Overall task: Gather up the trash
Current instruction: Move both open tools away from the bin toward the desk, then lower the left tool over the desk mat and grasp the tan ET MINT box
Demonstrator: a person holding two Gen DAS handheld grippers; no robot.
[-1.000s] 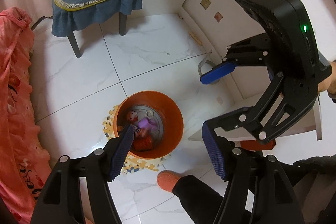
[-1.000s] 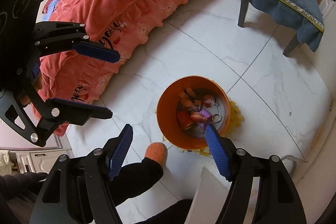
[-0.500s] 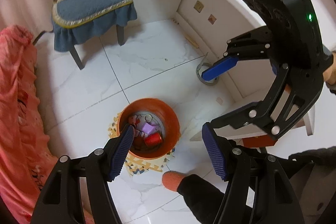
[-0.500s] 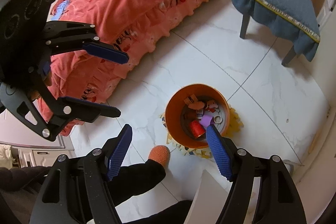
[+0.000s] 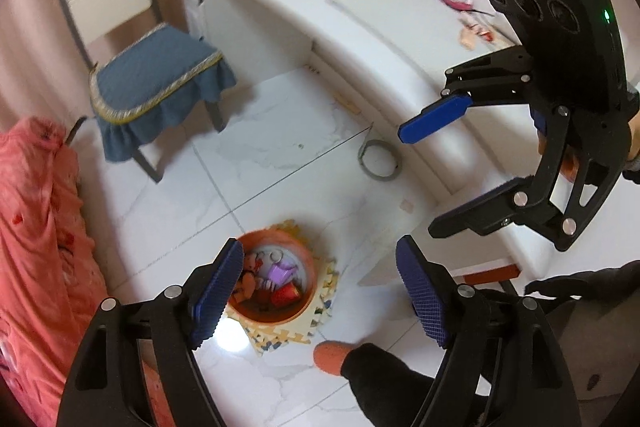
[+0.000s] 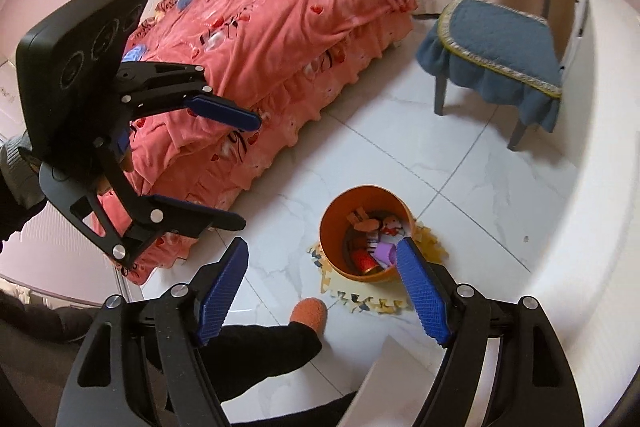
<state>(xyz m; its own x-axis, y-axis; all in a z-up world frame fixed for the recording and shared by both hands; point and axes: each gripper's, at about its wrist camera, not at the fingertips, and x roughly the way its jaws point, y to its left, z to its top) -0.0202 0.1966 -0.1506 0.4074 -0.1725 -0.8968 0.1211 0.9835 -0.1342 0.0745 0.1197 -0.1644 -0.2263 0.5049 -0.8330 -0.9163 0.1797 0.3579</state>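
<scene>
While both grippers, left gripper point(image 5: 320, 291) and right gripper point(image 6: 322, 287), just spread wide and empty, the trash bin point(image 6: 340, 227) sits lower center, below them.

Both wrist cameras looked steeply down from well above the floor point(image 5: 280, 155). The left view faced the white desk point(image 5: 360, 39) and chair point(image 5: 160, 75); the right view faced the pink bed point(image 6: 280, 47). Both shared the orange bin point(image 5: 308, 267) of trash, the chair, and each showed the other gripper.
</scene>
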